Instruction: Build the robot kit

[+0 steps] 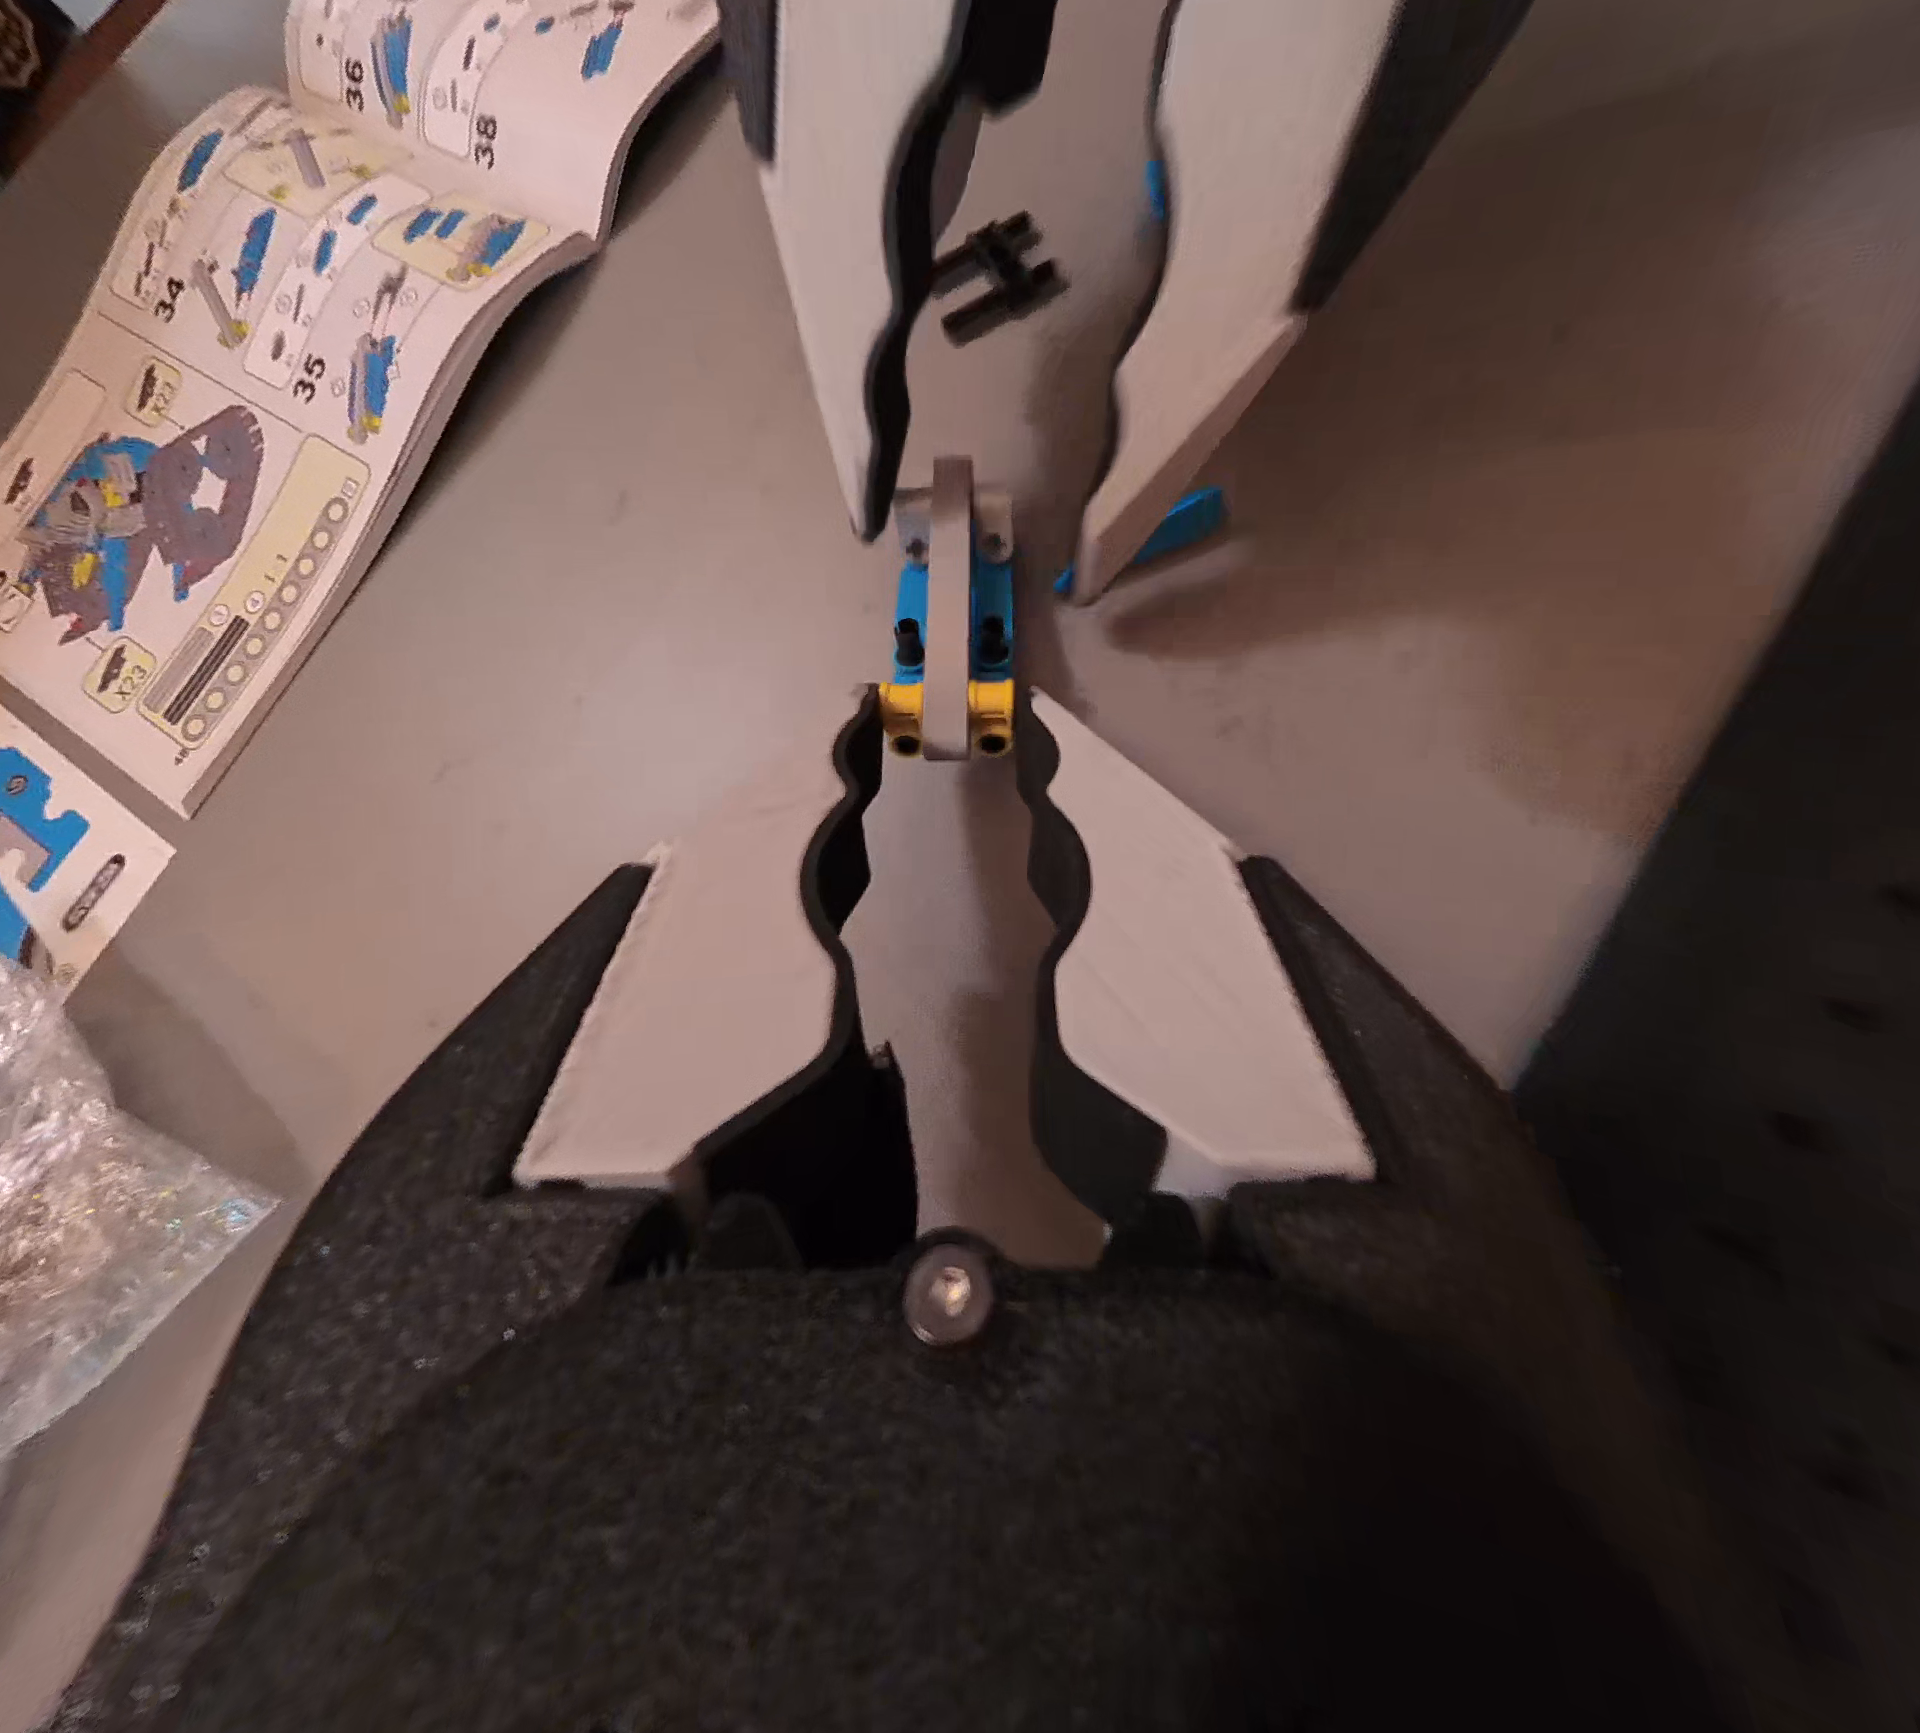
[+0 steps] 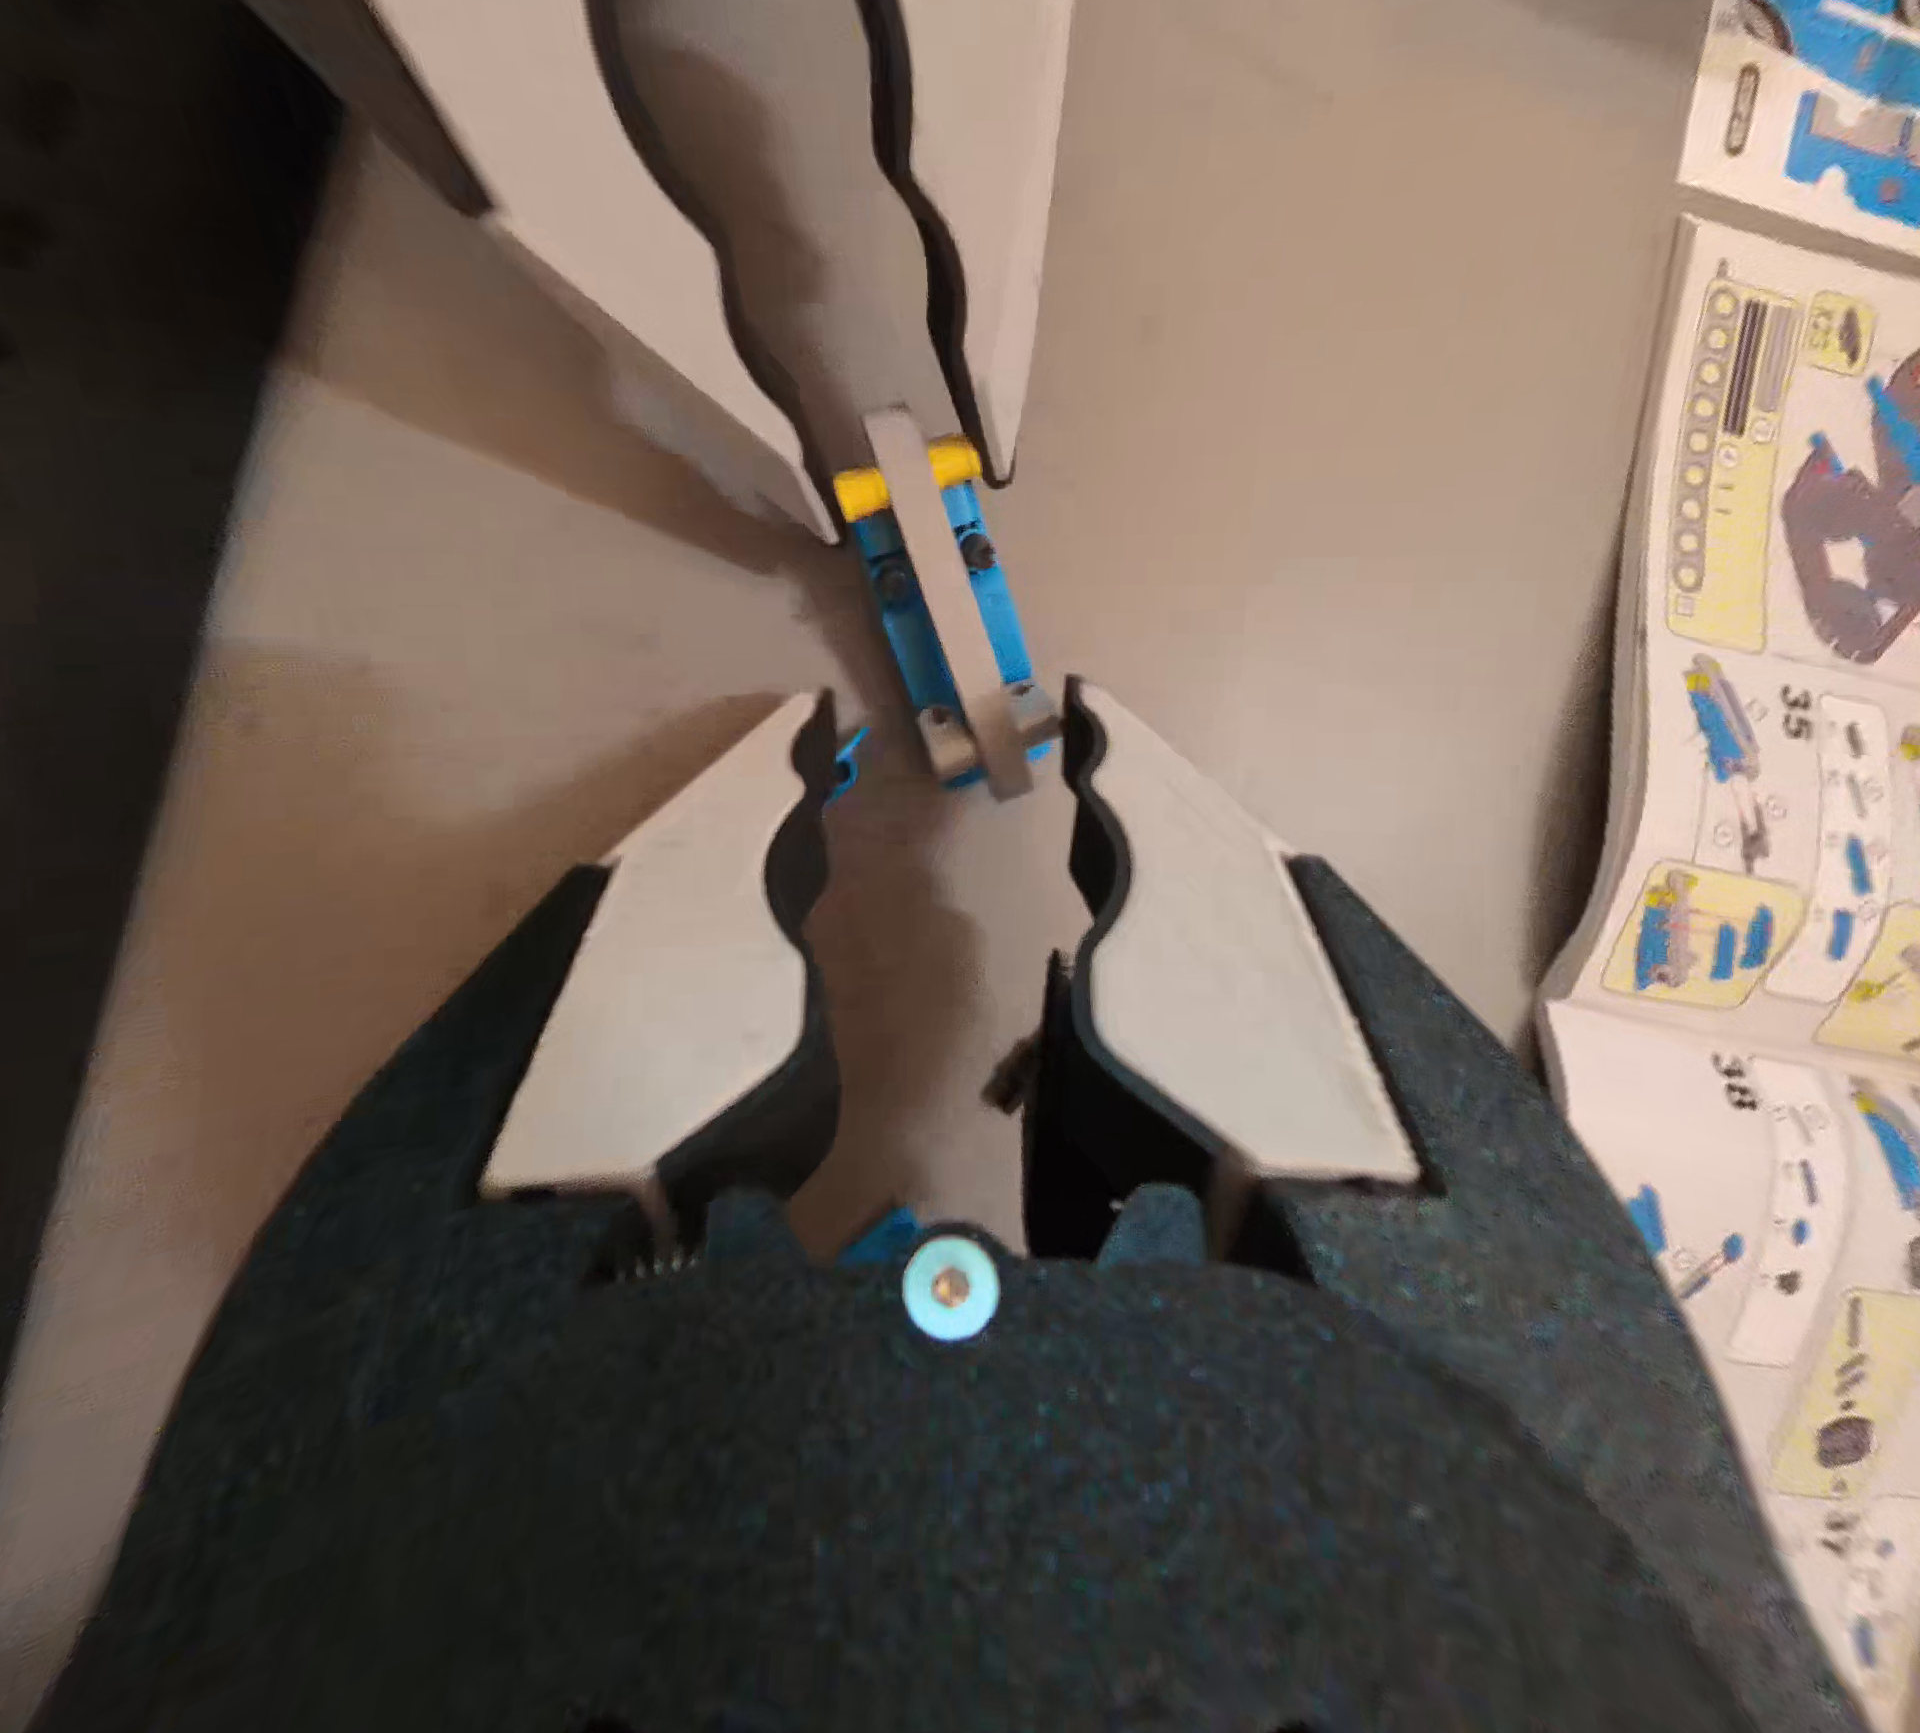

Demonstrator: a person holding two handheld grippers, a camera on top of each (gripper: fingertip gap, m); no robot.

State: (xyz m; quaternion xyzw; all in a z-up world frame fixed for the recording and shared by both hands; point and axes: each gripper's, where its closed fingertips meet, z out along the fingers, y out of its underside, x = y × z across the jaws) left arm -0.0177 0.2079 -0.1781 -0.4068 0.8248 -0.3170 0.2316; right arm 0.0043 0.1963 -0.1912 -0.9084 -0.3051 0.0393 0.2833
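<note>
1 brick assy | L hand-held gripper grips | R hand-held gripper open

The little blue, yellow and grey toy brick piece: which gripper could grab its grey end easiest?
Probably the right gripper: its open fingers flank the grey end of the blue, yellow and grey brick piece. The left gripper is shut on its yellow end.
</note>
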